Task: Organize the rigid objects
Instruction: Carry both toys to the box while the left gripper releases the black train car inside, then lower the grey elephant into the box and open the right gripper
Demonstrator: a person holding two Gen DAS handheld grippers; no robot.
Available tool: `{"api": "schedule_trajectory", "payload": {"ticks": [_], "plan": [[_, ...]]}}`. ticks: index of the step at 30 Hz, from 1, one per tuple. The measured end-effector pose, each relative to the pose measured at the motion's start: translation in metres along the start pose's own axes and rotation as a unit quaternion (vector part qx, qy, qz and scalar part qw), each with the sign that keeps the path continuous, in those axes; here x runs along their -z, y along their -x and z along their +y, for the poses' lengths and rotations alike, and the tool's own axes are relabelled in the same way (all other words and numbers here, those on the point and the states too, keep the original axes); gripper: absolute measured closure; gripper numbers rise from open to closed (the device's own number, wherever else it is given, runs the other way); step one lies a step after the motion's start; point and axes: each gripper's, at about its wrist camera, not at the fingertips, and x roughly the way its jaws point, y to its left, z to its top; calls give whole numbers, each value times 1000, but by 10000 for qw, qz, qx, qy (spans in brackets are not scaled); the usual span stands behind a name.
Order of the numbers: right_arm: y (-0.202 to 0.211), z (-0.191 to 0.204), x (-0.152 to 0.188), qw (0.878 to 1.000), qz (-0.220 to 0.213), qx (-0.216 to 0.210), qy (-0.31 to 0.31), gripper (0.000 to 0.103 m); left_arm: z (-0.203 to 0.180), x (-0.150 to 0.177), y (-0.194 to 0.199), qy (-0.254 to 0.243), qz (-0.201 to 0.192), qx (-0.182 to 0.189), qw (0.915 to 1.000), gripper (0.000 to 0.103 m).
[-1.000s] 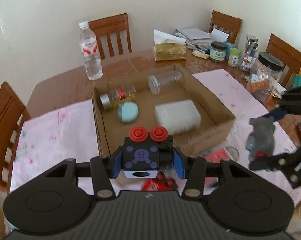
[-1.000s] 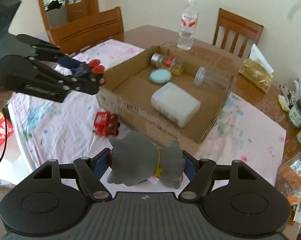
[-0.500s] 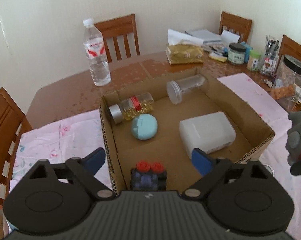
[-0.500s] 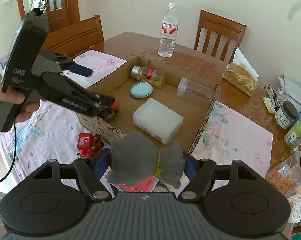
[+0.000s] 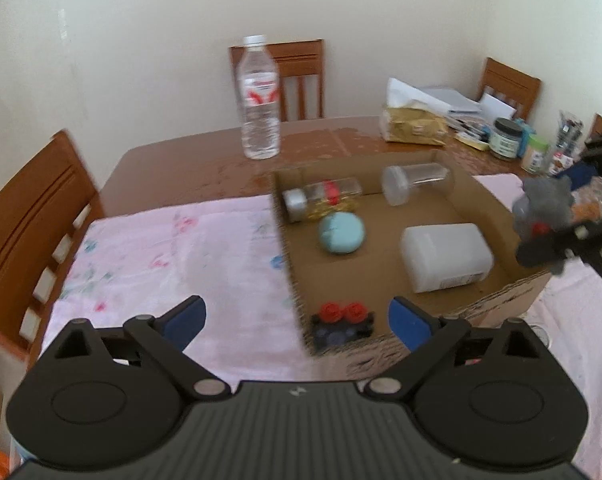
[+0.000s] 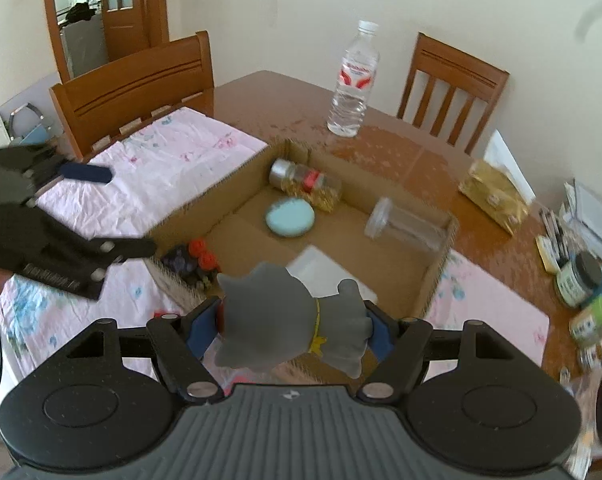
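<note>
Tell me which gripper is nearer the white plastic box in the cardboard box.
Right. The right gripper, shut on the grey plush toy, hangs just beside the white plastic box; the left gripper, jaws opening, sits farther away.

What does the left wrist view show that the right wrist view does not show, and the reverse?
Only the left wrist view shows the left gripper with its jaws opening wide and nothing between them. Only the right wrist view shows the wooden door and the yellow collar on the grey toy figure. Both show the cardboard box, the water bottle and the black toy with red knobs.
</note>
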Motion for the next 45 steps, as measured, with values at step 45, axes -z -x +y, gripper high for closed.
{"api": "schedule_trajectory", "payload": {"ticks": [45], "plan": [[-10, 33, -1, 9799, -123, 1235, -1559, 0, 75, 56, 6, 314, 364, 586, 9971, 5]]}}
